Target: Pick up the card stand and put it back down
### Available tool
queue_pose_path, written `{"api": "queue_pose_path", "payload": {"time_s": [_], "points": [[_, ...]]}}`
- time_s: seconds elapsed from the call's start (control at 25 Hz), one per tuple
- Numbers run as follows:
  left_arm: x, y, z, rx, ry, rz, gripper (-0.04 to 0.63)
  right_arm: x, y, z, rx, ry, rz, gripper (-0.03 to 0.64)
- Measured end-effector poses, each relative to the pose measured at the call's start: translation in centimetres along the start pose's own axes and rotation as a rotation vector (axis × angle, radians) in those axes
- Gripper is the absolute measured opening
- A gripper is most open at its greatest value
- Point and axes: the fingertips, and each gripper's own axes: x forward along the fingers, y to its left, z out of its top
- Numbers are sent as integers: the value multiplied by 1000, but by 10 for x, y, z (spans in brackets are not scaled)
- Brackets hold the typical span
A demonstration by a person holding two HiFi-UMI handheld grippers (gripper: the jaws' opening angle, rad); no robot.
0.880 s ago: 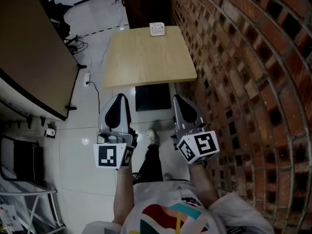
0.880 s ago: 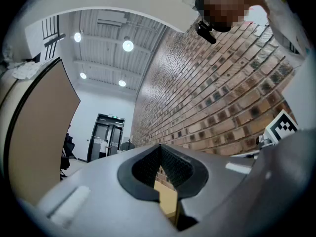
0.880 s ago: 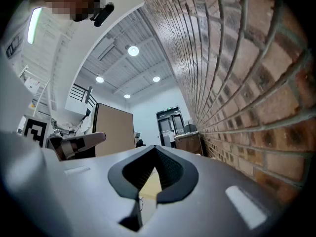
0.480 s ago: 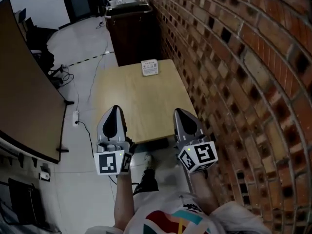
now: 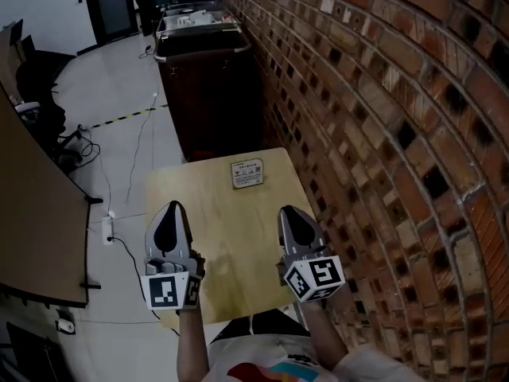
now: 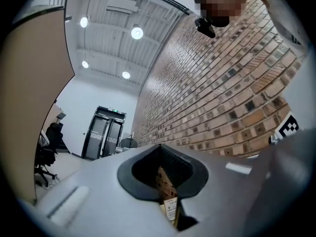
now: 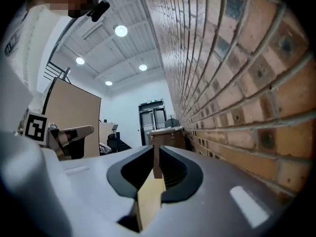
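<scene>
The card stand, a small white printed card, sits near the far edge of a light wooden table. Both grippers hover above the near half of the table, pointing toward the stand and well short of it. My left gripper is over the table's left side, jaws together and empty. My right gripper is over the right side, also shut with nothing in it. In the left gripper view the card stand shows through the gap below the closed jaw tips. The right gripper view shows the table below the closed tips.
A brick wall runs close along the table's right side. A dark cabinet stands just beyond the far edge. A curved brown desk and an office chair are at the left, with a cable on the floor.
The person has stepped forward: both grippers, earlier over the floor short of the table, are now above its near half. The card stand is closer. Both stay shut.
</scene>
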Motion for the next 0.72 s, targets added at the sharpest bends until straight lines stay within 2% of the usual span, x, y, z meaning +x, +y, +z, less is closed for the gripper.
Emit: {"api": "queue_pose_path", "payload": {"time_s": [0.12,0.32,0.64,0.68,0.72], "points": [[12,18,-18,2,39,36,2,29,-8,-20,27,50,2,40],[26,33,-31,10,72,98,2,64,-12,-40,2,107,36,86],[41,35,-54,21,121,94,2,95,-26,-56,13,147,37,106],[43,35,-57,20,129,93,2,103,-28,-59,13,150,28,117],[44,36,-60,20,137,91,2,113,-32,-62,6,154,15,166]]}}
